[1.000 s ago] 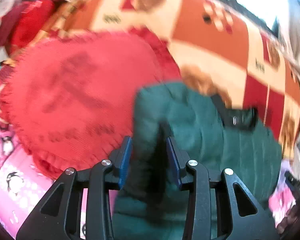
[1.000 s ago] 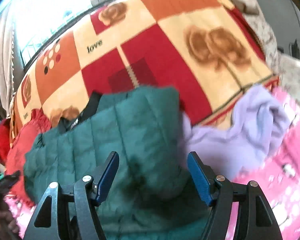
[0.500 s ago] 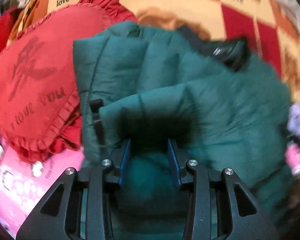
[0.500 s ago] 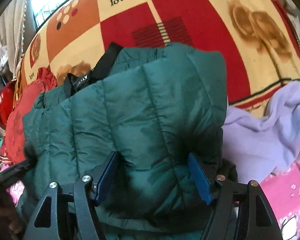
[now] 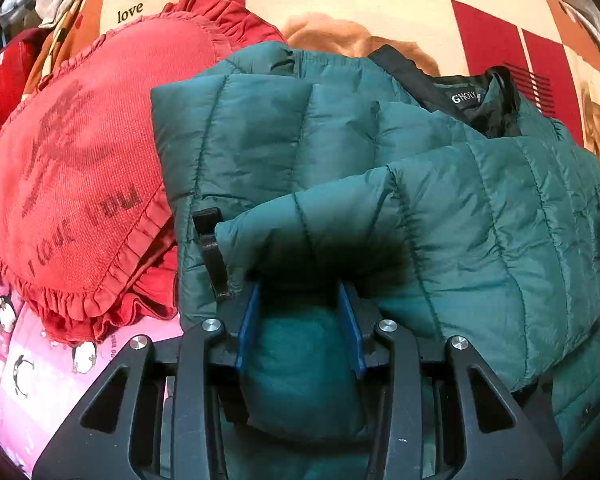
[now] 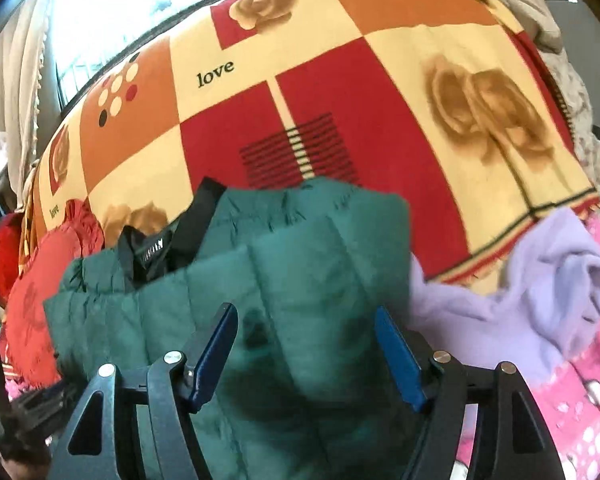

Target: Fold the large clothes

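A dark green puffer jacket (image 5: 420,208) lies on the bed, its black collar label (image 5: 466,98) at the far end. One quilted flap is folded across its body. My left gripper (image 5: 298,292) is shut on a thick bunch of that green fabric, which bulges between the blue pads. In the right wrist view the same jacket (image 6: 300,264) lies under my right gripper (image 6: 306,320). Its jaws stand wide and open, both inner pad faces bare, fabric below and between them. The left gripper's black frame (image 6: 24,408) shows at the lower left.
A red heart-shaped frilled cushion (image 5: 80,184) touches the jacket's left side. A red, orange and cream "love" blanket (image 6: 340,100) covers the bed beyond. A crumpled lilac garment (image 6: 540,292) lies right of the jacket on a pink printed sheet (image 6: 572,400). A window is behind.
My left gripper swung from beside the red cushion over the jacket, laying the held flap across it, then stopped. The right gripper drew back slightly from the jacket, jaws unchanged.
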Motion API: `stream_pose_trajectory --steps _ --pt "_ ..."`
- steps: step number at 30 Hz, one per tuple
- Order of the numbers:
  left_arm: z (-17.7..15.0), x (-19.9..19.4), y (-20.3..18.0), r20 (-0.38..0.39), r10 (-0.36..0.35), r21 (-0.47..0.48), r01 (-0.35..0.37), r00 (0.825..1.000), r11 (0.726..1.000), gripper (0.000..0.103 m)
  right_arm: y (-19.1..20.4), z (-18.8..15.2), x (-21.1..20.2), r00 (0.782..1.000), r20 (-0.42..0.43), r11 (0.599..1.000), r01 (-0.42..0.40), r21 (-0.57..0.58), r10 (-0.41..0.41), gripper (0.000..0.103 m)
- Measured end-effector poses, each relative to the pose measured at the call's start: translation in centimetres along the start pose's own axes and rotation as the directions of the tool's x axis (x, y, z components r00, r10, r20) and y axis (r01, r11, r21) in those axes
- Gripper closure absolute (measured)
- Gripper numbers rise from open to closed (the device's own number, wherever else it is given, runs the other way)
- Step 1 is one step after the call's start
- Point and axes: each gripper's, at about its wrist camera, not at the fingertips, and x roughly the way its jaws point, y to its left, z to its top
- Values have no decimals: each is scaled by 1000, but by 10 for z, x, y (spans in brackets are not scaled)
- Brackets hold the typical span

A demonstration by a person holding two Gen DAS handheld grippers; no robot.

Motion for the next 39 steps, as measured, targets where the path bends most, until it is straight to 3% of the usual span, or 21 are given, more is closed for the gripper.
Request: stream_pose_trajectory --steps 2,4,6,9,12,15,18,21,23,26,29,39 --pt "-1 -1 1 9 -5 -9 5 1000 1000 66 6 2 16 1000 -6 1000 0 -16 0 33" --pt "-4 -1 1 16 -6 -14 7 1000 1000 66 6 2 32 1000 -24 1000 -1 -26 1 22" --pt "-5 0 0 24 -5 -7 5 1000 1000 66 1 -4 56 995 -95 999 -10 -48 5 20" --pt "-5 3 -2 21 -4 2 4 1000 1000 66 -3 -10 67 992 -127 999 -5 -48 -1 18" --pt "-6 3 -1 14 -16 -6 16 1000 1000 66 -2 -7 65 991 -135 998 -4 -63 -4 17" --pt "-4 0 4 8 -36 -29 36 999 999 66 7 6 37 998 -55 997 26 -72 -30 17" --pt "-1 -5 11 12 -57 -70 58 998 996 66 17 8 5 1000 -4 999 -21 -44 21 17" --pt "-2 -4 14 5 -74 -87 74 997 993 66 40 -8 -7 998 -51 994 -51 -100 46 17" --pt "-2 -2 12 3 -67 -77 67 998 995 66 55 -24 6 989 -138 982 -81 -171 57 16" --pt "-3 -1 8 4 -52 -59 52 999 997 65 57 -49 33 972 -236 970 -50 -236 -7 6" --pt "-4 1 6 2 -43 -49 43 999 998 65 59 -51 38 970 -244 967 -44 -252 -19 0" --pt "-3 3 4 -7 -38 -42 38 999 998 64 59 -57 37 972 -235 967 -46 -250 -14 0"
